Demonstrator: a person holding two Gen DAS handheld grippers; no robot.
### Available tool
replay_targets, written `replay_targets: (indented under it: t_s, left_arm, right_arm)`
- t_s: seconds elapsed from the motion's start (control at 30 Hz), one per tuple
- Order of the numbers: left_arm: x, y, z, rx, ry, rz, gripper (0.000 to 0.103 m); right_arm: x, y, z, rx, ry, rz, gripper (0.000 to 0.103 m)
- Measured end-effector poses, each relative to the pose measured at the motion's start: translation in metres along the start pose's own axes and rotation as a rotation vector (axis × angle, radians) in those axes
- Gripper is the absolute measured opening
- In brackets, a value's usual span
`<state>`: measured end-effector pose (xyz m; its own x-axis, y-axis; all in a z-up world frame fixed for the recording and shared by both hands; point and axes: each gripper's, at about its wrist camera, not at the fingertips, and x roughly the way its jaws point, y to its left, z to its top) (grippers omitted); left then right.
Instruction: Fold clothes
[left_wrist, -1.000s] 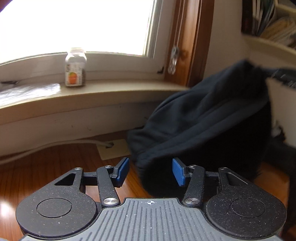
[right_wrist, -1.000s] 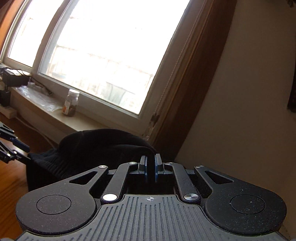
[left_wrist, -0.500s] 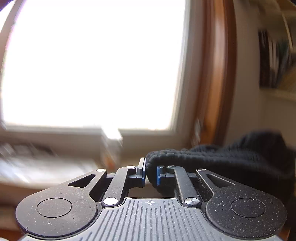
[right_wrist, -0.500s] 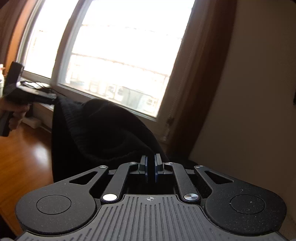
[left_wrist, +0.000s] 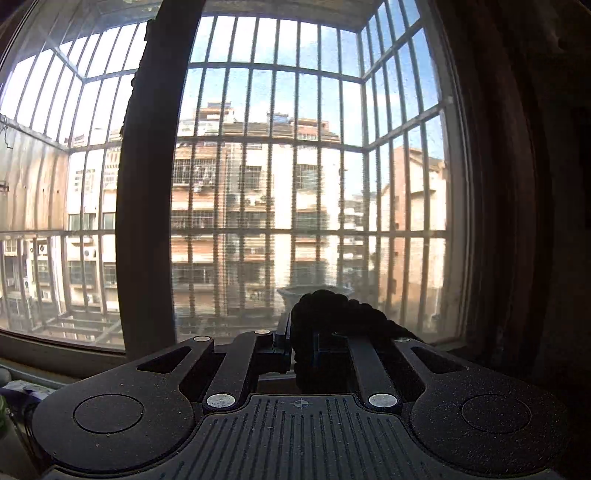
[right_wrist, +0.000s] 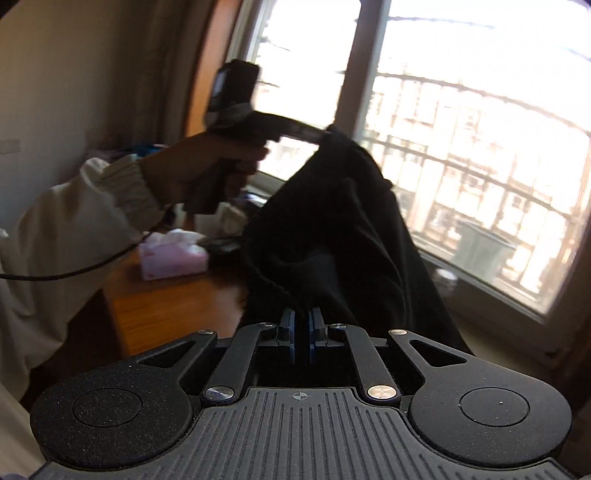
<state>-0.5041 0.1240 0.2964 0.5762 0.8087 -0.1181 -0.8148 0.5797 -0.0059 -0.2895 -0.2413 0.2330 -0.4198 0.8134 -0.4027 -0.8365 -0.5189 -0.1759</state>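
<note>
Barred window (left_wrist: 280, 206) behind ribbed black knit (left_wrist: 325, 314)

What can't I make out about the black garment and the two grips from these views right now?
- Left wrist view: only a ribbed bunch of the black garment shows in the left gripper; the rest is out of frame.
- Right wrist view: the garment's lower end is hidden behind the right gripper.
- Right wrist view: the left gripper's pinch is motion-blurred and backlit by the window.

garment (right_wrist: 332, 221): black | sleeve (right_wrist: 74, 206): cream | tissue pack (right_wrist: 171, 258): seemingly pink
</note>
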Motion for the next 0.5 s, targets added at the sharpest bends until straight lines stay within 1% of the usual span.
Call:
replay_targets:
  t_s: [0.1, 0.17, 0.23, 0.3, 0.37, 0.4, 0.43, 0.47, 0.5]
  left_arm:
    - [-0.002, 0.032, -0.013, -0.008, 0.031, 0.05, 0.01]
    - [0.005, 0.046, -0.028, 0.0, 0.08, 0.069, 0.01]
    - [0.016, 0.056, -0.049, 0.016, 0.151, 0.081, 0.011]
    - [0.026, 0.061, -0.07, 0.046, 0.229, 0.082, 0.012]
    - [0.032, 0.062, -0.093, 0.063, 0.323, 0.062, 0.013]
    - [0.034, 0.063, -0.104, 0.073, 0.369, 0.051, 0.018]
    - [0.032, 0.063, -0.115, 0.086, 0.41, 0.04, 0.021]
    - [0.027, 0.062, -0.124, 0.1, 0.445, 0.032, 0.031]
    - [0.026, 0.062, -0.129, 0.117, 0.473, 0.032, 0.035]
  right_arm:
    - [0.037, 0.043, 0.013, -0.018, -0.001, 0.136, 0.008]
    - [0.059, 0.065, 0.017, -0.028, -0.006, 0.186, 0.008]
    - [0.083, 0.08, 0.015, -0.021, 0.016, 0.228, 0.008]
    - [0.104, 0.091, 0.007, -0.023, 0.048, 0.245, 0.008]
    - [0.123, 0.094, -0.001, -0.014, 0.091, 0.262, 0.009]
    - [0.132, 0.095, -0.005, -0.007, 0.114, 0.271, 0.01]
    - [0.139, 0.096, -0.009, -0.003, 0.128, 0.273, 0.011]
    - [0.142, 0.095, -0.011, 0.0, 0.133, 0.267, 0.011]
    - [0.144, 0.093, -0.013, 0.001, 0.135, 0.26, 0.011]
